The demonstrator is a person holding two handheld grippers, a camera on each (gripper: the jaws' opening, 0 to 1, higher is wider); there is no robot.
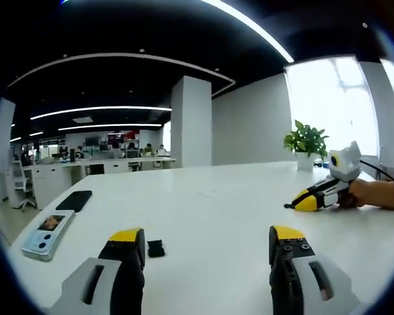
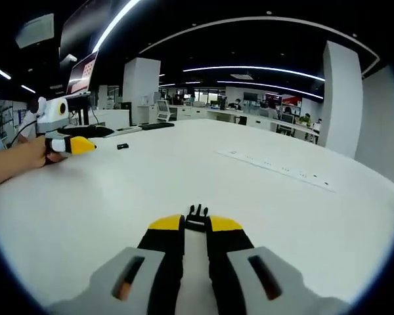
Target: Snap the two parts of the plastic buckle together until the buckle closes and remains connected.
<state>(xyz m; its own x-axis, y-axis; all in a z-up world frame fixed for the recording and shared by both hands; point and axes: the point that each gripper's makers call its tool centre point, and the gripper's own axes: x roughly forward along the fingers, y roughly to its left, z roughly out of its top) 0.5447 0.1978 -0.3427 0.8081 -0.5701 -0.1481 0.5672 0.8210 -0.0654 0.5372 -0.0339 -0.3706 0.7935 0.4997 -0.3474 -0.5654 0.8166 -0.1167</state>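
Pinching the pronged buckle half (image 2: 196,215) between the yellow tips of the right tongs (image 2: 196,228), narrowed almost together, prongs pointing away over the white tabletop (image 2: 262,216). Holding it low, just above or on the tabletop; hard to tell which. Lying flat and loose on the same tabletop, the second buckle half (image 1: 156,248), small and black, just beside the inner edge of one jaw of the left tongs (image 1: 207,239). Spreading wide, those left tongs, gripping nothing, both jaws resting close to the surface. Keeping the two halves well apart across the tabletop, not yet joined. Showing as a small dark speck in the right gripper view, that loose half, near the far tongs and the hand (image 2: 29,154) gripping them. Wrapping around the right tool in the left gripper view, a hand (image 1: 368,193) resting on the tabletop. Lying off to one side near the edge, a pale blue phone (image 1: 48,233) and a black phone (image 1: 74,200). Standing at the far edge by the bright window, a potted plant (image 1: 306,141). Running along the tabletop in the right gripper view, a white power strip (image 2: 276,169).
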